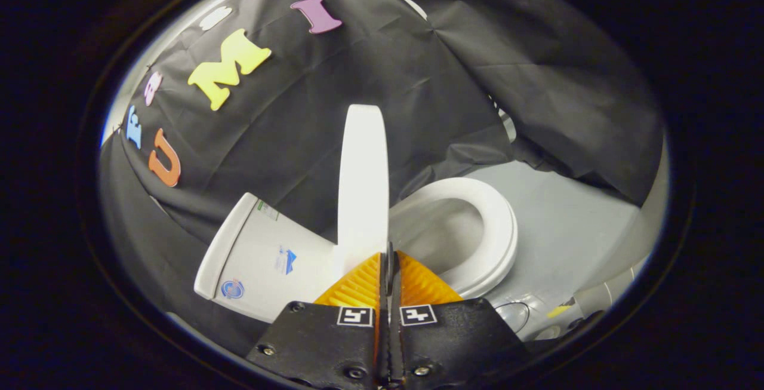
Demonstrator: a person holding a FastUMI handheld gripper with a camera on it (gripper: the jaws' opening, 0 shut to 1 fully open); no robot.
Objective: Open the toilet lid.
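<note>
Toilet lid (362,181) raised, seen edge-on, standing just ahead of gripper (388,258); orange fingers (358,285) pressed together, holding nothing. Seat ring (498,240) exposed beside lid; tank (262,258) on lid's other side.

White lid (362,181) (orange ribbed tool (389,258))

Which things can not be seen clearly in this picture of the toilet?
- Tongs, gripper view: the orange fingers are together, but whether they pinch the raised lid cannot be told.
- Hinge: hidden behind the fingers.
- Bowl inside the seat: near part hidden by the fingers.
- Tank stickers: too small.
</note>
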